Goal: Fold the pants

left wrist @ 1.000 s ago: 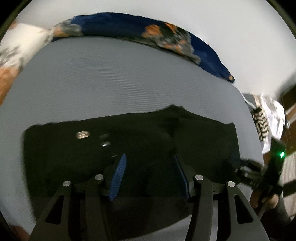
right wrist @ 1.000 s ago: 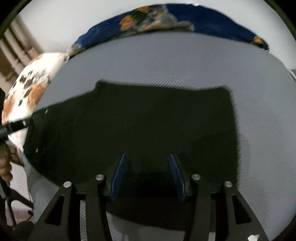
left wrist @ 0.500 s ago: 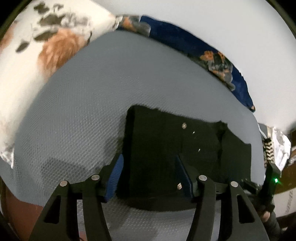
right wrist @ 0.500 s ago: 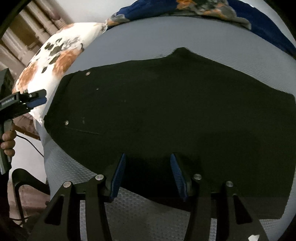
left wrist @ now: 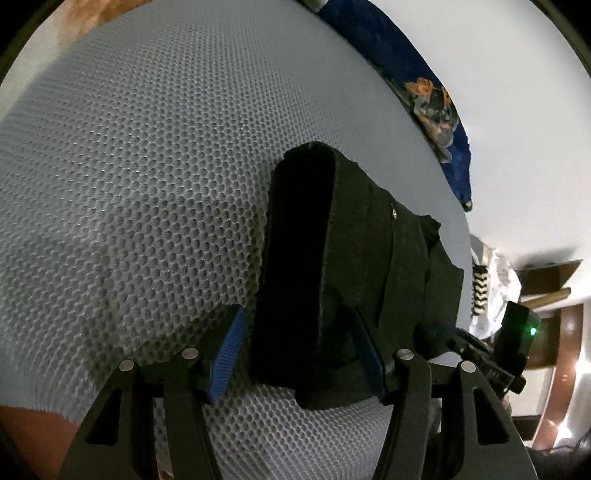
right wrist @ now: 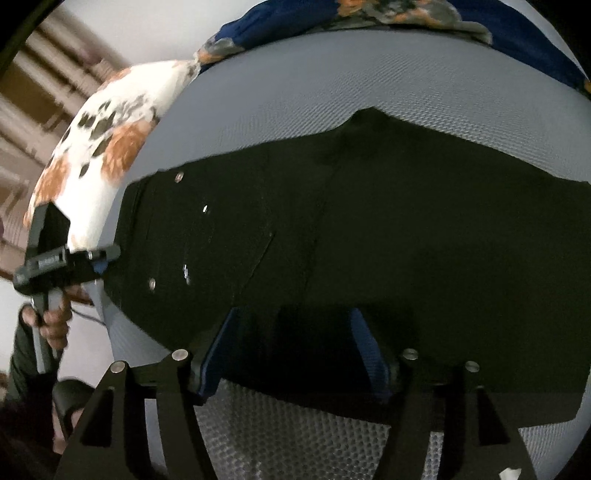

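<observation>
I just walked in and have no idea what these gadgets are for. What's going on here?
A person is folding black pants on a grey mesh bed cover, using a hand-held gripper in each hand. The left gripper is at the waistband end and the right gripper at the near edge, further along. Both have their jaws open around the fabric's edge, not yet pinching it. Patterned pillows lie behind.

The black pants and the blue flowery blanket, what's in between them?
Only bare grey mesh bed cover lies between the black pants and the blue flowery blanket, seen in the right wrist view.
</observation>
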A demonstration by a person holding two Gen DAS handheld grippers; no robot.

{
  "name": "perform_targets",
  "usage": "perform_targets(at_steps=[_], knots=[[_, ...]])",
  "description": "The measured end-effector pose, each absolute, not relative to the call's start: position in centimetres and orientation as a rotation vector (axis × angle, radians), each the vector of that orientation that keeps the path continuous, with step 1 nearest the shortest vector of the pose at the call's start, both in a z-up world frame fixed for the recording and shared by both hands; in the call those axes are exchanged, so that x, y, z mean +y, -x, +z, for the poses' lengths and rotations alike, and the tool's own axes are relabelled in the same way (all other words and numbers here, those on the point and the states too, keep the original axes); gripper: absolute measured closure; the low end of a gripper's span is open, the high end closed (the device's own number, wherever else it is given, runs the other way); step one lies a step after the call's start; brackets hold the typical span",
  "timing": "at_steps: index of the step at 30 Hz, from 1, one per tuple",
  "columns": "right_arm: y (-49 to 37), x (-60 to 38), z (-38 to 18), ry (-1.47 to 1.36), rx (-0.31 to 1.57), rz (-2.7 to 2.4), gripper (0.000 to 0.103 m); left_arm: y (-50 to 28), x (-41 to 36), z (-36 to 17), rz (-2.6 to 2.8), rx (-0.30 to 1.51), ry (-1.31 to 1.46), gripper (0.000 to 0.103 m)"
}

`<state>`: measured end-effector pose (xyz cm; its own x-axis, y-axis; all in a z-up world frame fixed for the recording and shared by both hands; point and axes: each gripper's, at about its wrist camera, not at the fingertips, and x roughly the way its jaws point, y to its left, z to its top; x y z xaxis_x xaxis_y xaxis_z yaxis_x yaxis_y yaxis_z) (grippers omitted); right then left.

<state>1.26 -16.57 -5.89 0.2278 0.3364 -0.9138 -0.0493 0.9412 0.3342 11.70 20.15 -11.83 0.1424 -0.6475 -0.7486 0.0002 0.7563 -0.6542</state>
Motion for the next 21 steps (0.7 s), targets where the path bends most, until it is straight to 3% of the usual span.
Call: perform_targets(at_steps=[21], knots=[[-3.1, -17.6, -4.2, -0.252, 1.259, 0.095, 0.041, -16.3, 17.8, -14.0, -0.832, 1.338, 0.701, 0.044]])
